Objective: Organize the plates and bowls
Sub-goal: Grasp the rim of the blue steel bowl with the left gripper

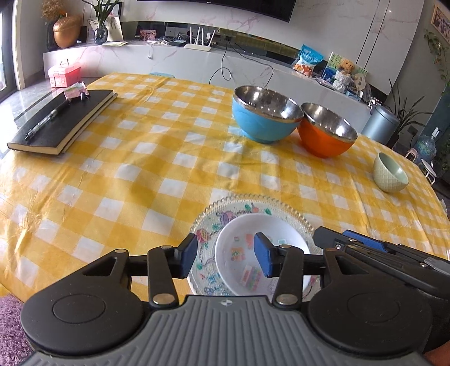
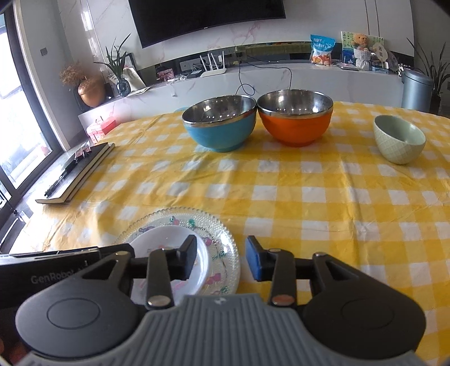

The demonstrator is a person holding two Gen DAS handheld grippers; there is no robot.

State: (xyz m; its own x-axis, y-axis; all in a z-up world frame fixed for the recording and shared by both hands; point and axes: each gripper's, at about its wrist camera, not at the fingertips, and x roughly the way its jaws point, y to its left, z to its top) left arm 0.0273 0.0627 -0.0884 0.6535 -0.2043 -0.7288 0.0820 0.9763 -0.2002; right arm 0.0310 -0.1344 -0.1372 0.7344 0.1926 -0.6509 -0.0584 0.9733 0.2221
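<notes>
From your left wrist camera, your left gripper (image 1: 225, 254) hangs spread wide over the white bowl (image 1: 261, 253), gripping nothing; whether a pad brushes the rim is unclear. That bowl sits in the glass plate (image 1: 222, 208) on the yellow checked tablecloth (image 1: 140, 169). Beyond stand the blue bowl (image 1: 264, 118) and orange bowl (image 1: 323, 132) touching, the green bowl (image 1: 389, 173) apart, a black notebook (image 1: 64, 121) left.

From your right wrist camera, your right gripper (image 2: 220, 257) is also spread, empty, over the plate's (image 2: 225, 239) right edge beside the white bowl (image 2: 168, 236). A TV (image 2: 208, 17) hangs behind.
</notes>
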